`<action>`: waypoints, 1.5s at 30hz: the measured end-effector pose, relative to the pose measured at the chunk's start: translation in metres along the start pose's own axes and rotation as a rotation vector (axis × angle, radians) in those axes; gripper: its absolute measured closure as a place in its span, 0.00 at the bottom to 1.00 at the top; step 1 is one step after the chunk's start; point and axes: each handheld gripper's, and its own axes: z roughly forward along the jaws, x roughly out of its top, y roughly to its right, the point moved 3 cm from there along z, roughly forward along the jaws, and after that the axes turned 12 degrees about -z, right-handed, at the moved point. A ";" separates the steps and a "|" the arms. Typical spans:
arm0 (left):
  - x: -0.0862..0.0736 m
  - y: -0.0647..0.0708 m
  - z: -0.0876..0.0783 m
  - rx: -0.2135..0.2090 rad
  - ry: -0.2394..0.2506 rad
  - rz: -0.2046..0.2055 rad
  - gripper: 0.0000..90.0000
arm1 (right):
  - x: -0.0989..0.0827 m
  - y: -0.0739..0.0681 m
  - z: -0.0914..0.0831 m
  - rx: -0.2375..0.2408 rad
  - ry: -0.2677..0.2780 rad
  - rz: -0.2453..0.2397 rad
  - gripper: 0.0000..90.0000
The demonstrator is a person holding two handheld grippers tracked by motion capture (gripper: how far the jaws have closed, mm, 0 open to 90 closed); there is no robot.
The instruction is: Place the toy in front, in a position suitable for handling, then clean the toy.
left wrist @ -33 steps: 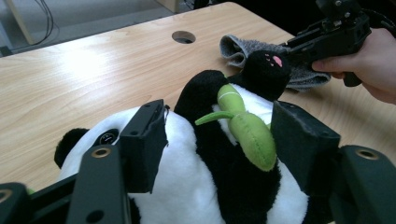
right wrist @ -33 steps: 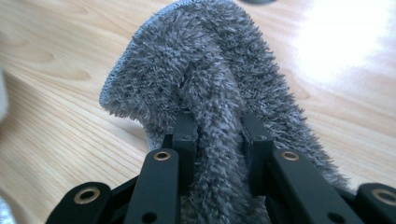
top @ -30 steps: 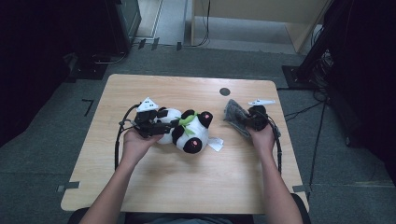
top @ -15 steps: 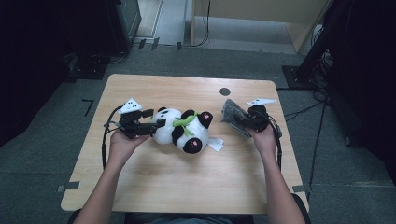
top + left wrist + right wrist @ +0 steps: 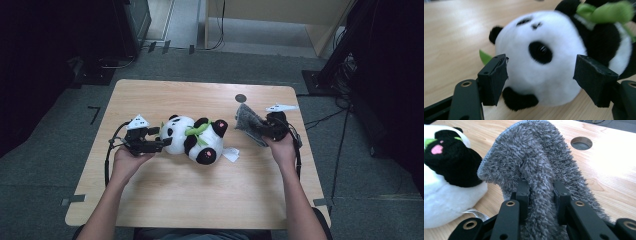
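on the wooden surface (image 5: pixel 165 200), a plush panda (image 5: pixel 192 137) is lying on its side near the middle, and i am taking it as the landmark. its white head is pointing to the person's left and its black feet with pink soles are pointing to the right. a green leaf piece is sitting around its neck, and a small white tag (image 5: pixel 231 154) is lying just beside its lower foot.

on the head side of the panda, the left tool (image 5: pixel 159 145) is being held low over the surface, just at the head. in the left gripper view its two black pads are standing wide apart, one on each side of the panda (image 5: pixel 541 60), and they are not pressing on the plush. these jaws have just been opening, with the head partly between them.

on the feet side of the panda, near but apart from it, the right tool (image 5: pixel 257 129) is being held above the surface. it is clamping a grey fuzzy cloth (image 5: pixel 246 120). in the right gripper view the cloth (image 5: pixel 536 167) is rising up between the closed pads and folding over at the top. beyond the cloth, a round hole (image 5: pixel 241 98) is sitting in the surface.
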 end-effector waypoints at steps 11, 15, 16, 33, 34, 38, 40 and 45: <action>-0.013 -0.007 0.012 -0.025 0.000 0.044 0.19 | 0.013 -0.014 -0.007 0.028 0.039 -0.015 0.81; -0.018 -0.007 0.017 -0.011 -0.005 0.070 0.13 | 0.018 -0.020 -0.009 0.035 0.055 -0.035 0.81; -0.020 -0.008 0.020 -0.002 0.004 0.075 0.11 | 0.019 -0.021 -0.009 0.037 0.054 -0.037 0.81; -0.035 -0.004 0.045 -0.100 -0.023 0.052 0.07 | 0.031 -0.032 -0.007 0.069 0.080 -0.056 0.81; -0.035 -0.003 0.044 -0.097 -0.022 0.055 0.08 | 0.031 -0.031 -0.007 0.072 0.084 -0.054 0.81; -0.036 -0.001 0.042 -0.082 -0.019 0.048 0.15 | 0.032 -0.034 -0.002 0.089 0.084 -0.047 0.81; -0.035 0.000 0.042 -0.069 -0.020 0.046 0.18 | 0.034 -0.036 0.001 0.091 0.064 -0.049 0.81; -0.038 0.005 0.039 -0.037 -0.001 0.037 0.28 | 0.048 -0.042 0.003 0.082 0.054 -0.082 0.81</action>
